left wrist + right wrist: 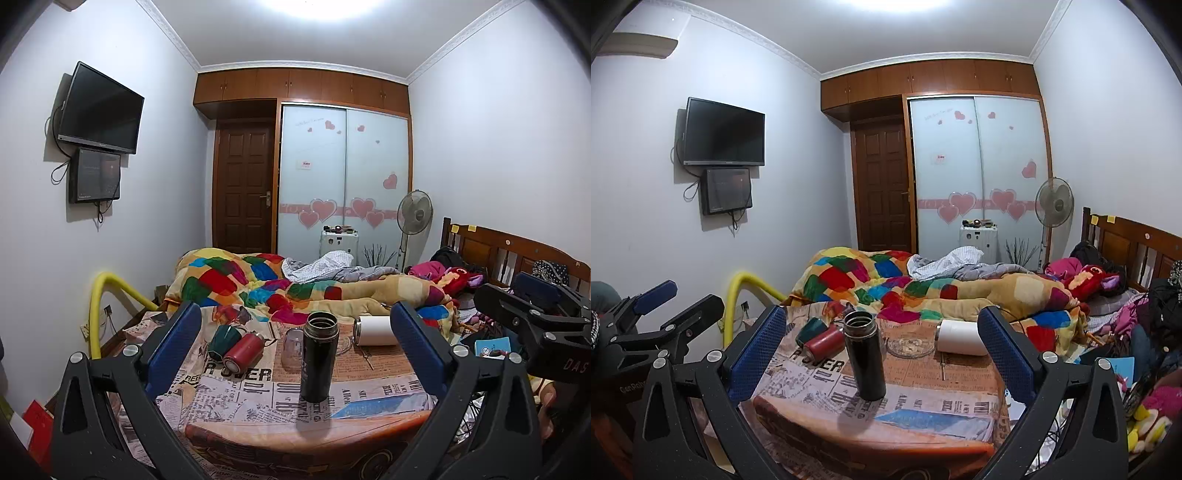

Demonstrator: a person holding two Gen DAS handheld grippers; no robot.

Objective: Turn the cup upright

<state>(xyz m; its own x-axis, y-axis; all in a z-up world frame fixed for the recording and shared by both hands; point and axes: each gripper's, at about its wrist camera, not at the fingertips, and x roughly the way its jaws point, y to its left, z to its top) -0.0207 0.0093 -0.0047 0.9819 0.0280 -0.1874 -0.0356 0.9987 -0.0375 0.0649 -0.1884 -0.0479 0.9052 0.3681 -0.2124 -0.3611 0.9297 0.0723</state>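
A black flask (319,357) stands upright, mouth open, near the desk's (376,373) front edge. Behind it, a red cup (242,351), a green cup (224,336) and a white cup (375,330) lie on their sides. The left gripper (295,350) and right gripper (882,350) are both spread apart, holding nothing.
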